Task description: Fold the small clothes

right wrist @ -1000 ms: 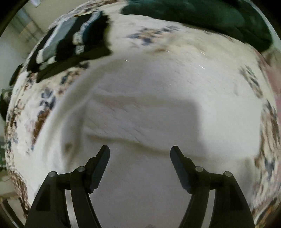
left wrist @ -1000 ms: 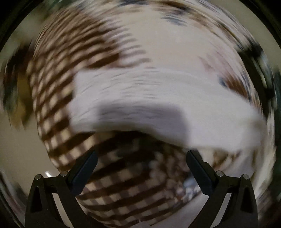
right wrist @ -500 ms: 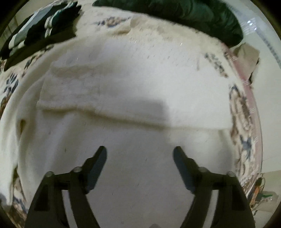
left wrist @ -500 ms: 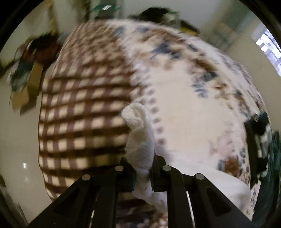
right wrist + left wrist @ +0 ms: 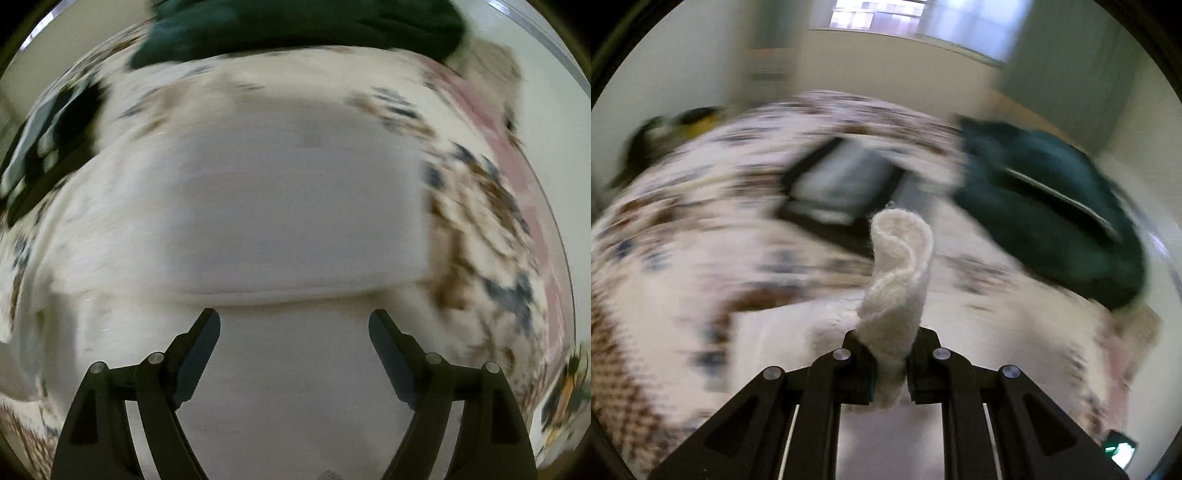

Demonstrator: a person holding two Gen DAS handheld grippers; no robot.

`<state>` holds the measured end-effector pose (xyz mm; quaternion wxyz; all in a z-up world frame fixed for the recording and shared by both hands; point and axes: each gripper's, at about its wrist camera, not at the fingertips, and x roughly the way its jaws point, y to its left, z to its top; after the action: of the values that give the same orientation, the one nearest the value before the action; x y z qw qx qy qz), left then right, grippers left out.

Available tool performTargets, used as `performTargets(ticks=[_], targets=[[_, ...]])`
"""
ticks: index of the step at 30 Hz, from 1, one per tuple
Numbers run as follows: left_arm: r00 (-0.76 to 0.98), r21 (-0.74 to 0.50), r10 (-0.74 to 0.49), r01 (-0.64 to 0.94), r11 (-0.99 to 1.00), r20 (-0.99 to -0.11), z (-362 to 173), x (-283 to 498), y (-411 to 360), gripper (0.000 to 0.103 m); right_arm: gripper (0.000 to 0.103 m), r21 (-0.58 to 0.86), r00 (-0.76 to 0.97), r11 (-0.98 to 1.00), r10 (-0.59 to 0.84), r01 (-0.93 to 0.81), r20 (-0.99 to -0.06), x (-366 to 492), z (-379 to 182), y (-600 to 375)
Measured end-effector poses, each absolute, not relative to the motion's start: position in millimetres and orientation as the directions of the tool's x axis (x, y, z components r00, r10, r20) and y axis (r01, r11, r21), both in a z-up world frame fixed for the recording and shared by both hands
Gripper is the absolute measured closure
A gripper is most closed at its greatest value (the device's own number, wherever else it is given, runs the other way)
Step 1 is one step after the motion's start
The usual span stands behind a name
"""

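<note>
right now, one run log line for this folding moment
left gripper: shut on white fleecy cloth corner, lifted | right gripper: open above the cloth | dark green garment behind

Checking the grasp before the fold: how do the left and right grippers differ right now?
The left gripper is shut on the white garment; the right gripper is open and holds nothing. A curled edge of cloth stands up from the left; the right only hovers over flat cloth. Both are black two-finger grippers.

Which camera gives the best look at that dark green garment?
The left wrist view: the dark green garment lies there nearly whole, though blurred, beyond the left gripper. The right wrist view shows only a strip along its top edge.
</note>
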<state>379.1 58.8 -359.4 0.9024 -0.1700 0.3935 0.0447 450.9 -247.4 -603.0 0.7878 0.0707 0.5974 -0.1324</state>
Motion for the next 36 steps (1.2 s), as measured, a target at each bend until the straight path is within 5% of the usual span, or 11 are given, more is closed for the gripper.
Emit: performTargets(ticks=[8,11,15,19,28,29,32,36], targets=[[0.572,-0.28,-0.284,0.098,0.955,-0.769,-407,421,-134,0.093,0.019,-0.057,0.216,0.842,-0.202,0.536,-0.955,412,-596,-390],[0.473,-0.285,-0.312,0.13,0.95,-0.824,-434,426,-172,0.084,0.019,-0.052,0.191,0.816,-0.196,0.576,-0.962,401,-600,-423],[0.422,-0.278,-0.301,0.117,0.953,-0.855,-445,422,-173,0.007,0.019,-0.007,0.187,0.808,-0.145,0.59,-0.972,394,-600,-447],[0.463,-0.216,-0.231,0.086,0.973,-0.856,-428,409,-117,0.005,0.018,0.098,0.199,0.825,-0.018,0.556,-0.98,406,-592,-451],[0.464,0.132,0.223,-0.221,0.966,-0.857,-431,413,67,0.005,0.019,0.376,0.305,0.824,0.262,0.424,-0.916,518,-605,-393],[0.455,0.145,0.245,-0.244,0.959,-0.856,-434,414,77,0.005,0.023,0.363,0.285,0.83,0.258,0.423,-0.923,530,-615,-386],[0.43,0.156,0.281,-0.303,0.94,-0.858,-439,421,105,0.005,0.095,0.292,0.2,0.871,0.228,0.396,-0.953,559,-642,-362],[0.431,0.093,0.237,-0.33,0.939,-0.871,-447,439,114,0.005,0.096,0.2,0.322,0.918,0.085,0.342,-0.943,546,-604,-348]])
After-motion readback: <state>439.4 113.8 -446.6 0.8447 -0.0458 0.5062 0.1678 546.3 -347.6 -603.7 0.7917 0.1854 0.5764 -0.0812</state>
